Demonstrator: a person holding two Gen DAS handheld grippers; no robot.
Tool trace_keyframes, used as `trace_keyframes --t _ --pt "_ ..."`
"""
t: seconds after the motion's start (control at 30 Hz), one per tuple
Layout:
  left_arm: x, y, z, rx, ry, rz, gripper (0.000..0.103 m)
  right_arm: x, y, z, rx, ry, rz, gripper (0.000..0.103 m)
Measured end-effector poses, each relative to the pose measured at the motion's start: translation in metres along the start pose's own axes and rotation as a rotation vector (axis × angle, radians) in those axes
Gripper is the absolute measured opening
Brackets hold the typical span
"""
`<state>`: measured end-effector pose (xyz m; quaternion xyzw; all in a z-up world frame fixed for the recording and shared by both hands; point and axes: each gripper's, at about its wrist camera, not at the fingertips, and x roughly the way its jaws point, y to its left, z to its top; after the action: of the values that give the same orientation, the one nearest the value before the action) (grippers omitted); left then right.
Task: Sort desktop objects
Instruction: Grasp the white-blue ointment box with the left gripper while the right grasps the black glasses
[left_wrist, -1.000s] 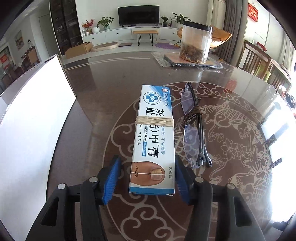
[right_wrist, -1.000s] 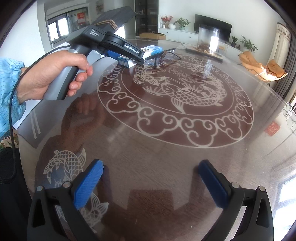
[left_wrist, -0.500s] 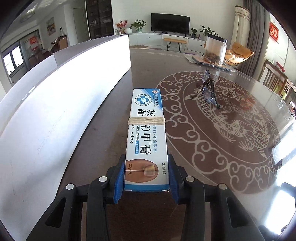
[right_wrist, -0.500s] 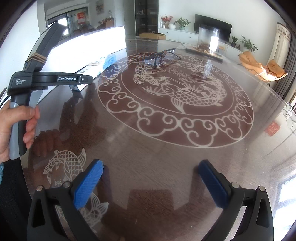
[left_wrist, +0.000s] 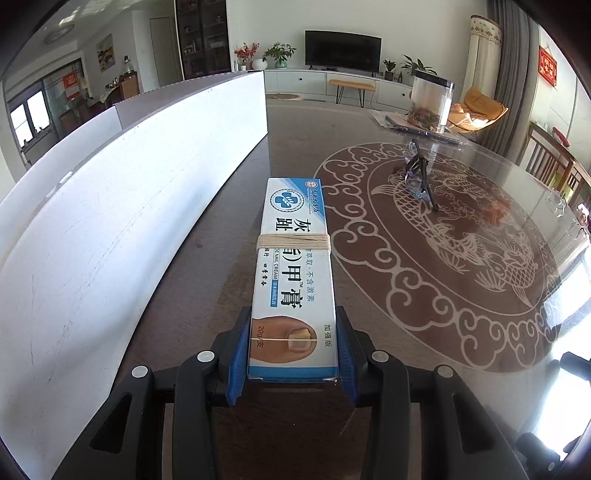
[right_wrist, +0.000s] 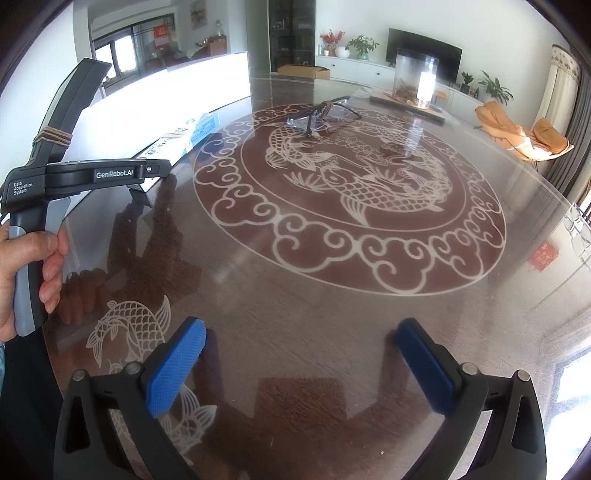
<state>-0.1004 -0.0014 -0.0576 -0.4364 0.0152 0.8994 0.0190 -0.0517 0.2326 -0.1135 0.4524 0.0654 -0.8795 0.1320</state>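
Left gripper (left_wrist: 291, 354): blue pads clamped on both long sides of the nail cream box (left_wrist: 293, 273), at its near end, 6 o'clock in the left wrist view. Box: long, blue and white, bound across the middle with tan twine (left_wrist: 293, 242), running from 6 toward 12 o'clock, lifted or resting on the table cannot be told. White panel (left_wrist: 110, 229): upright along the table edge from 7 to 11 o'clock, just beside the box. Glasses (left_wrist: 419, 173): folded, on the koi pattern of the glass-topped table (left_wrist: 443, 332), at 1 o'clock, well apart from the box. Clear jar (left_wrist: 430, 99): dark lid, brown contents at the bottom, farther back at 1 o'clock, standing on a flat wrapped item.

Right gripper (right_wrist: 299, 365): jaws spread wide, nothing between the pads, only bare tabletop below; 6 o'clock in the right wrist view. Same view, 9 o'clock: hand (right_wrist: 26, 266) wrapped around the grey handle of the left gripper (right_wrist: 144, 184), box (right_wrist: 184, 136) projecting from it toward 11 o'clock alongside the white panel (right_wrist: 166, 85). Glasses (right_wrist: 321, 112) at 12 o'clock on the patterned table (right_wrist: 332, 295), jar (right_wrist: 415, 81) beyond them at 1 o'clock.
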Motion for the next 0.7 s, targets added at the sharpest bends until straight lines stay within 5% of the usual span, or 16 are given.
trace_keyframes --t 0.17,0.3,0.43,0.47,0.5,0.7 --pt "0.001 0.0 0.0 -0.001 -0.001 0.001 0.042 0.03 -0.025 0.081 0.117 0.007 0.085 0.098" --pt "0.0 0.0 0.0 0.0 -0.001 0.001 0.042 0.068 -0.037 0.172 0.202 -0.024 0.07 0.094" --pt "0.001 0.0 0.0 -0.002 -0.002 -0.003 0.042 0.117 -0.033 0.218 0.238 0.042 0.028 0.089" --pt "0.001 0.0 0.0 -0.003 -0.003 -0.005 0.042 0.126 -0.032 0.223 0.241 0.056 0.015 0.082" --pt "0.001 0.0 0.0 -0.004 -0.003 -0.007 0.042 0.134 -0.032 0.225 0.246 0.073 0.009 0.062" --pt "0.001 -0.001 0.0 -0.004 -0.004 -0.015 0.042 0.129 -0.026 0.21 0.17 0.04 0.008 0.011"
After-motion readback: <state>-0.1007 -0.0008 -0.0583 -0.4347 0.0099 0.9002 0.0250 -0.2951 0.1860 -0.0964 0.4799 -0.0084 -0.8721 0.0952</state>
